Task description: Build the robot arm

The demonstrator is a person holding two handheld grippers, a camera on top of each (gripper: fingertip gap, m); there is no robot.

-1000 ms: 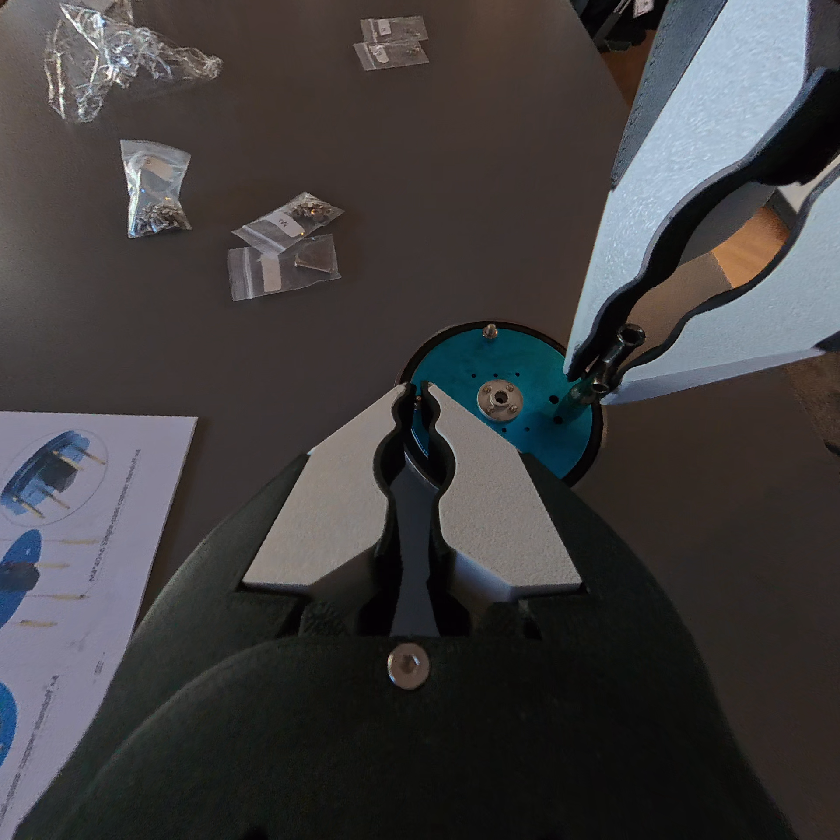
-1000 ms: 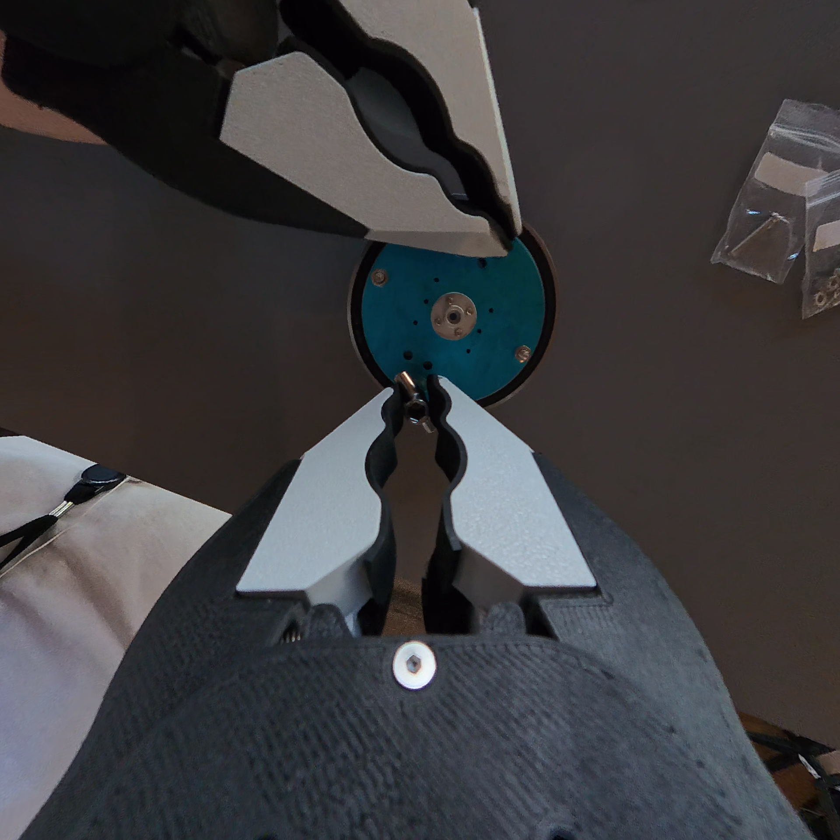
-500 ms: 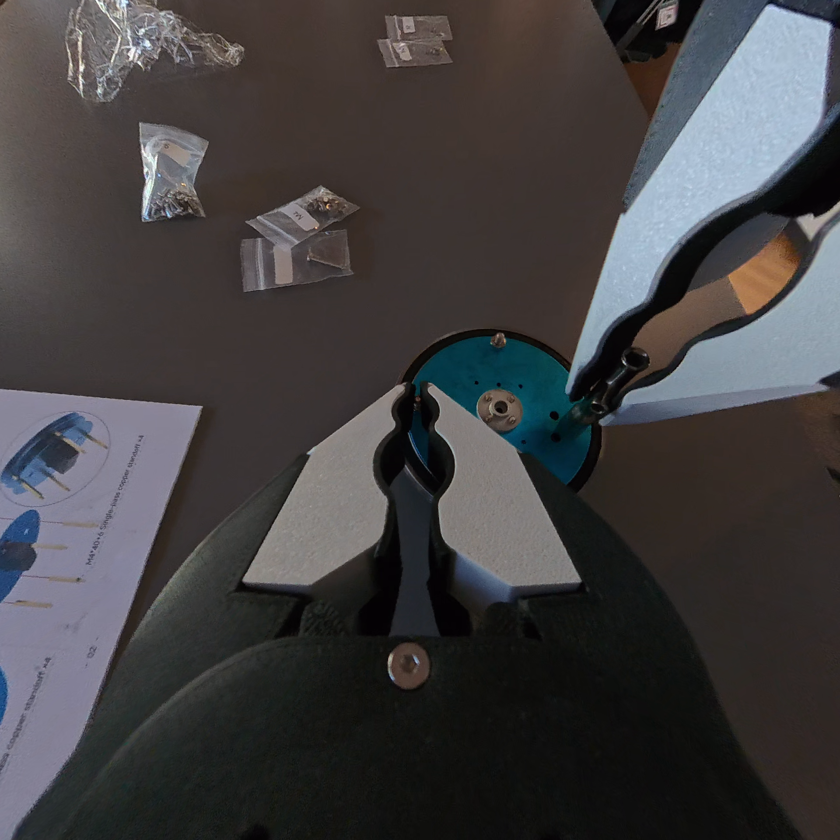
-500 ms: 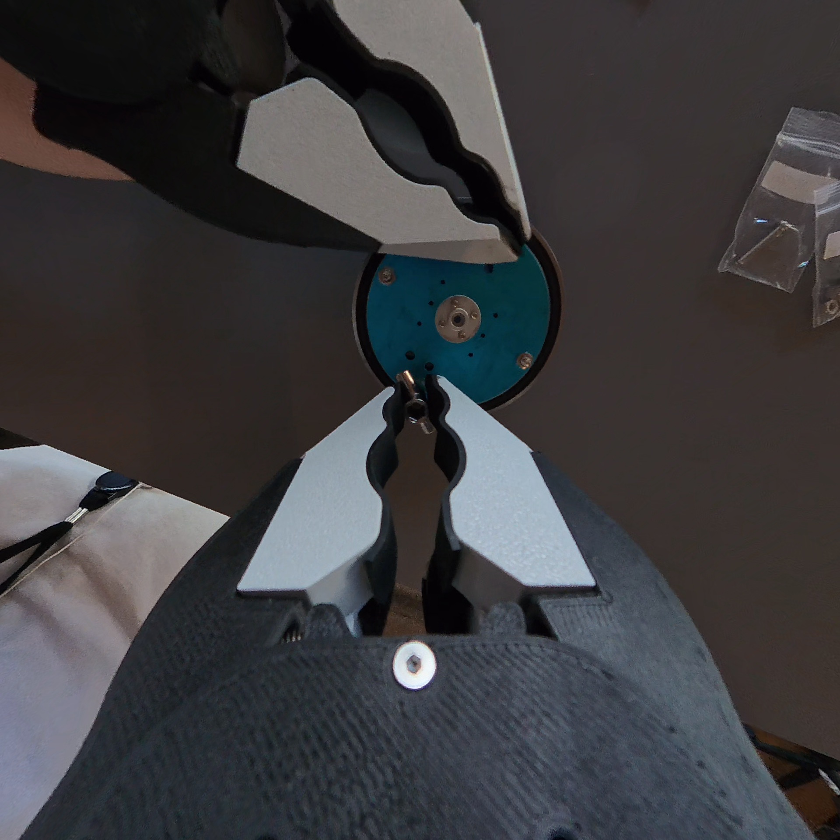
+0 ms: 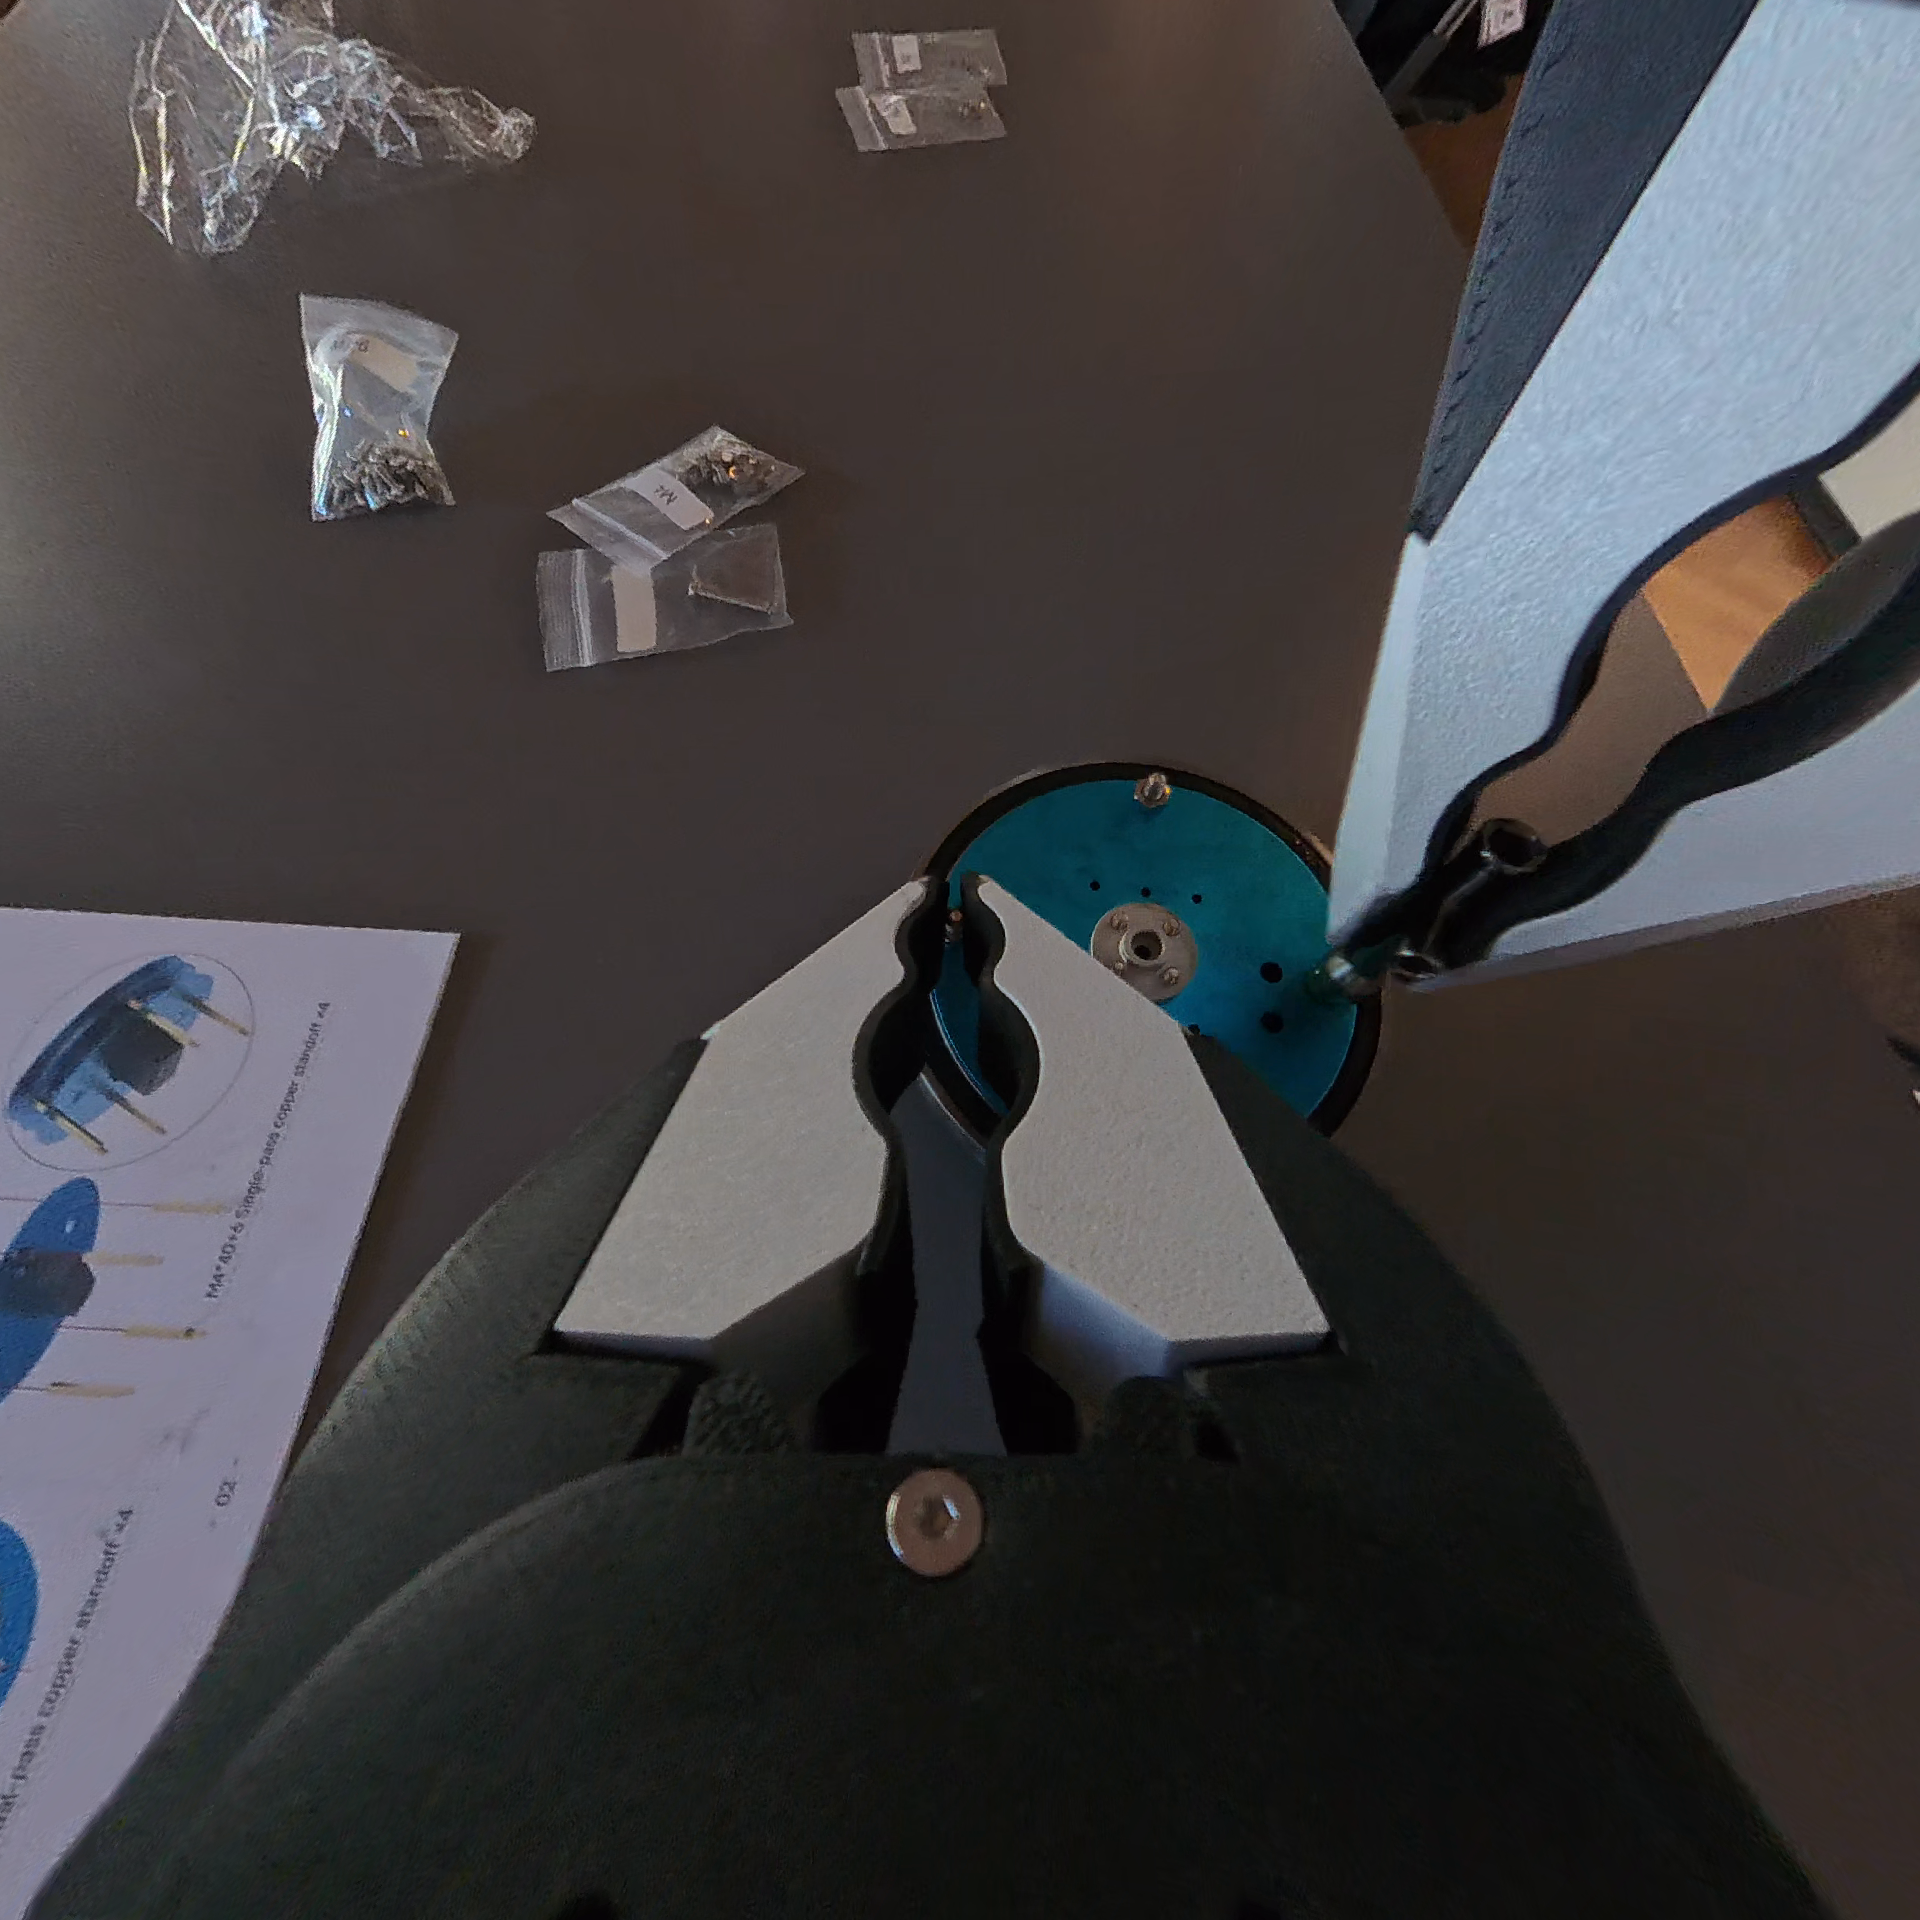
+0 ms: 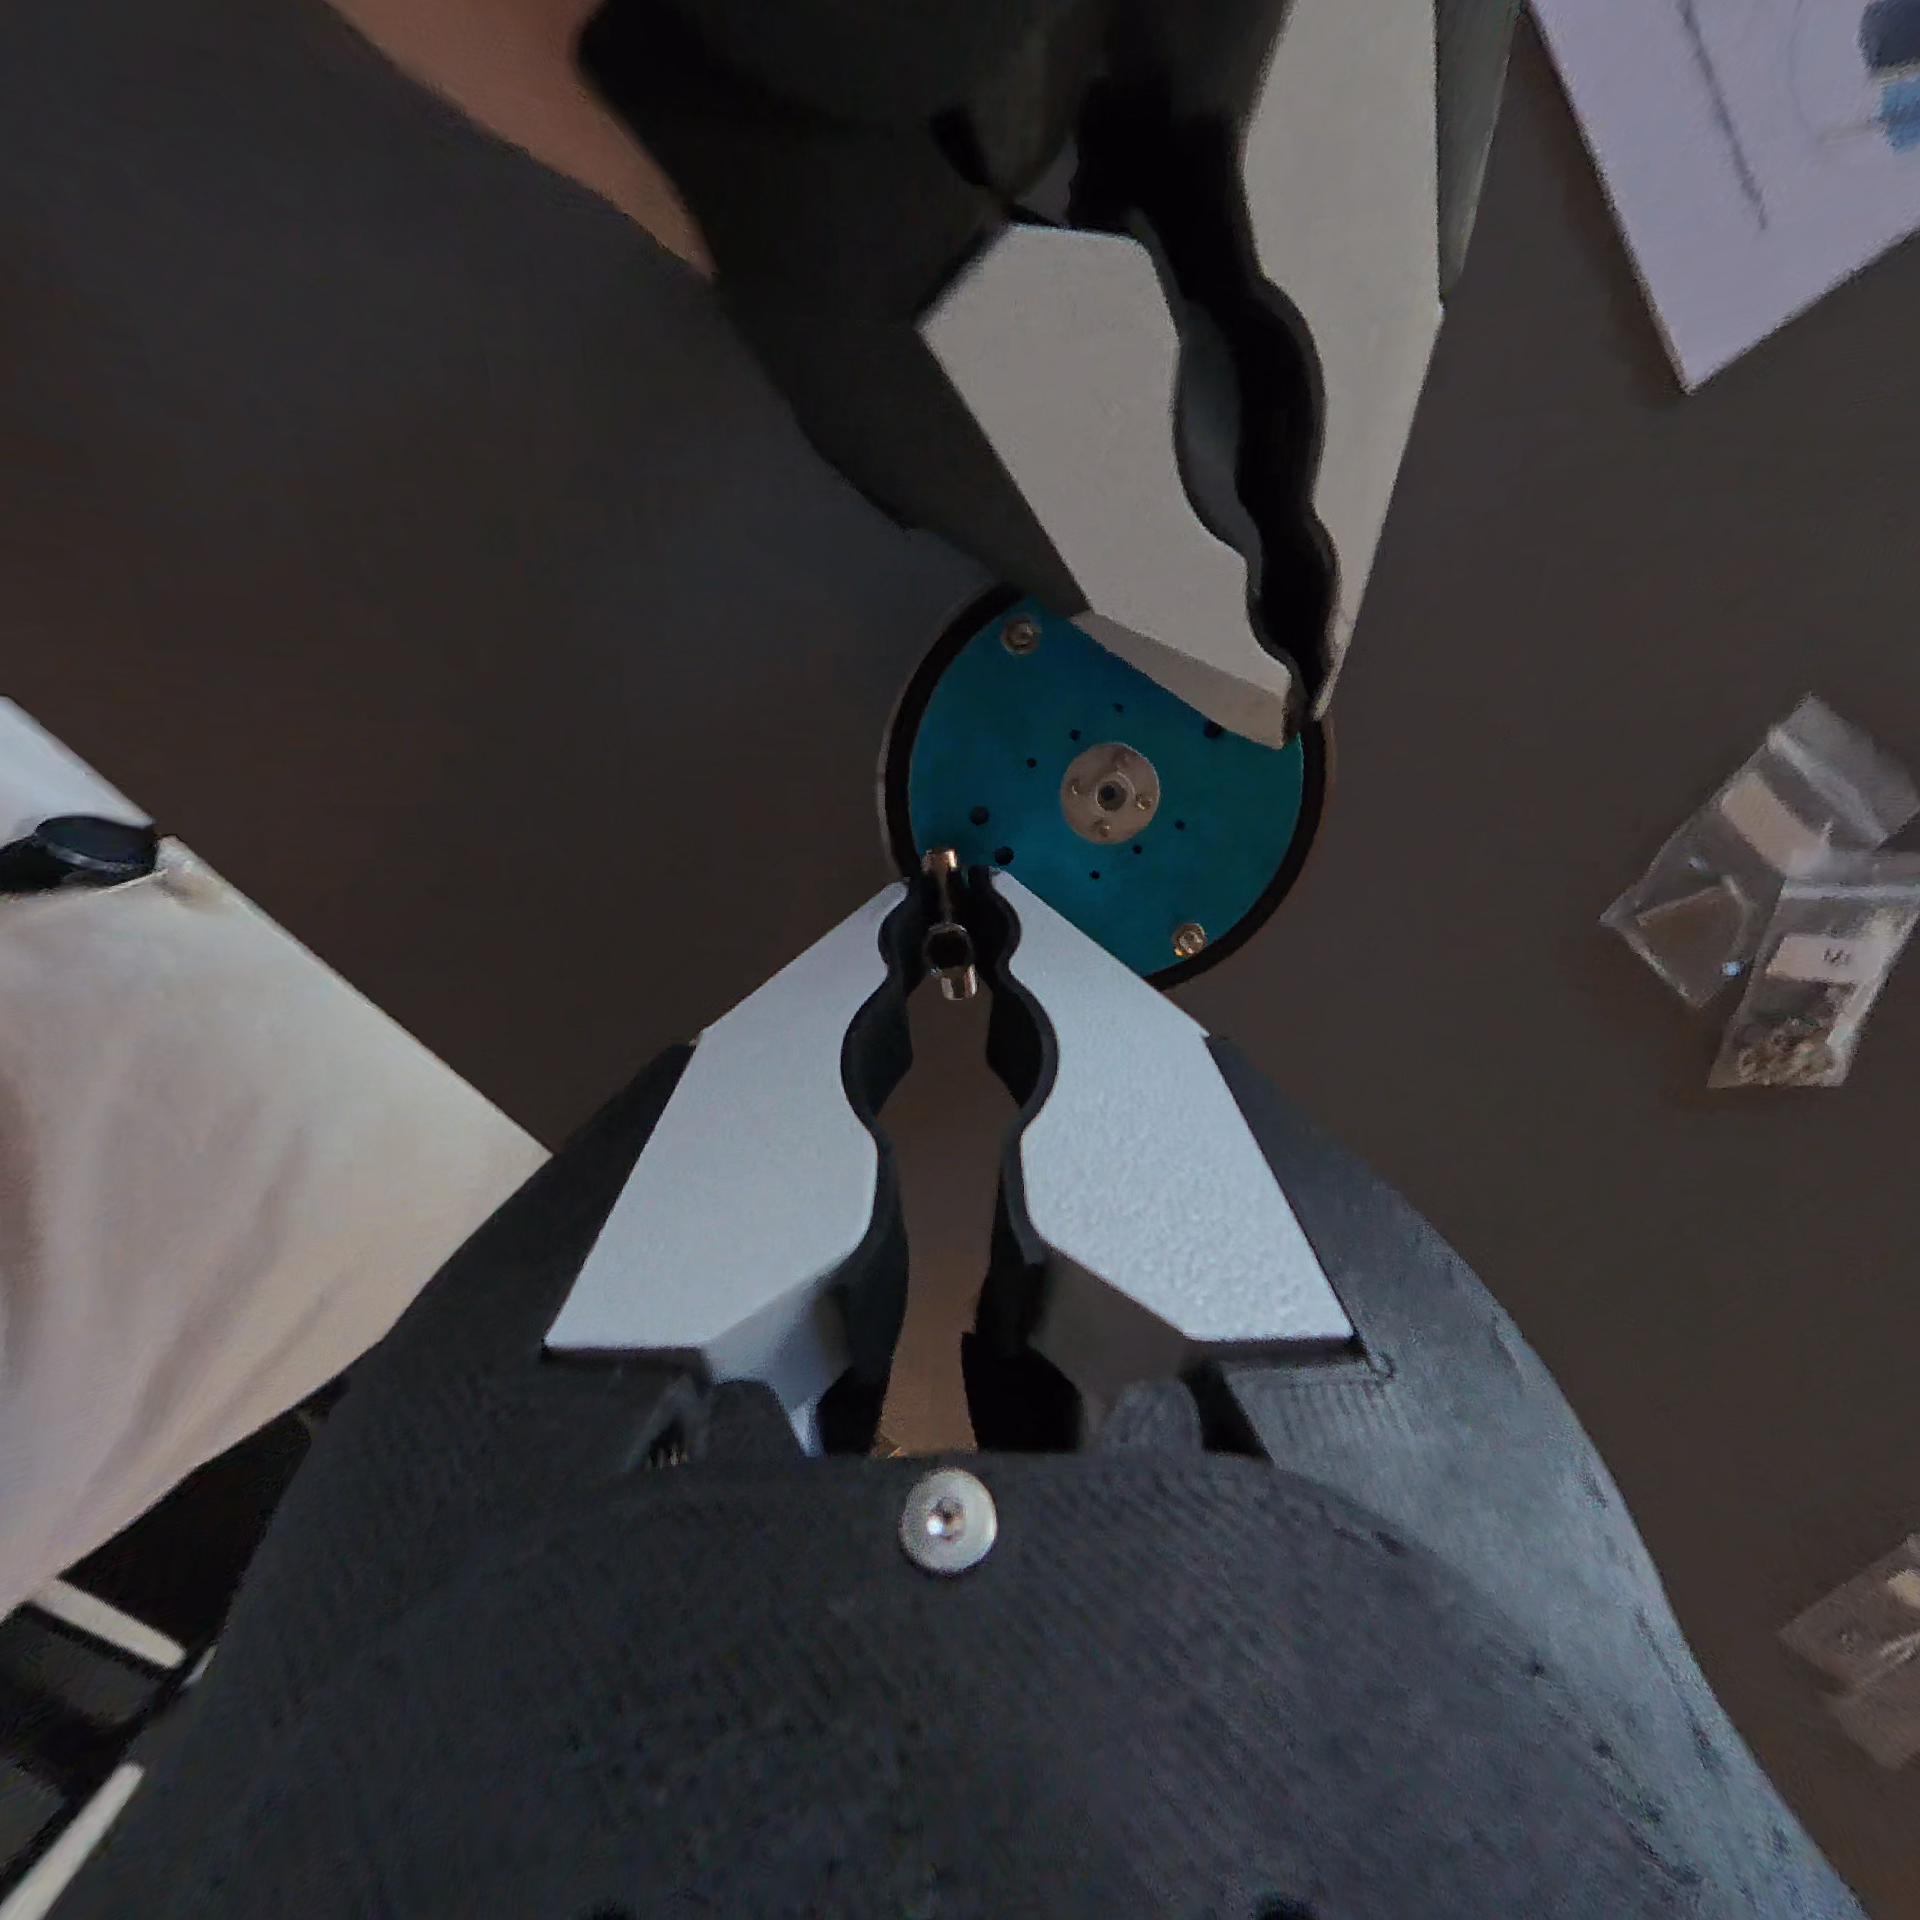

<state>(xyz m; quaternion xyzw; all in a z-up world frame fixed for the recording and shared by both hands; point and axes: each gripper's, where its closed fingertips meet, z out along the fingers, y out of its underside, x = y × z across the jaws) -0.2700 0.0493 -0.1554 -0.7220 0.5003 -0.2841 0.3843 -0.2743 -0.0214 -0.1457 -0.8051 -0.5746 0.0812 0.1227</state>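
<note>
Right tongs (image 6: 951, 894) are nearly closed on a small metal standoff (image 6: 945, 935), tip at the teal disc (image 6: 1039, 748) rim. Left tongs (image 5: 954, 904) pinch the disc's opposite rim.

Risk: the tilted standoff could miss its hole or slip out.

Versus 1 s ago: the right view is rotated; grips unchanged.

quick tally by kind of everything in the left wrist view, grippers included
zip bags: 5
crumpled plastic wrap: 1
printed sheet: 1
blue disc: 1
metal standoff: 1
grippers: 2, the left gripper shut on the blue disc's rim, the right gripper shut on the metal standoff
total: 11
</note>
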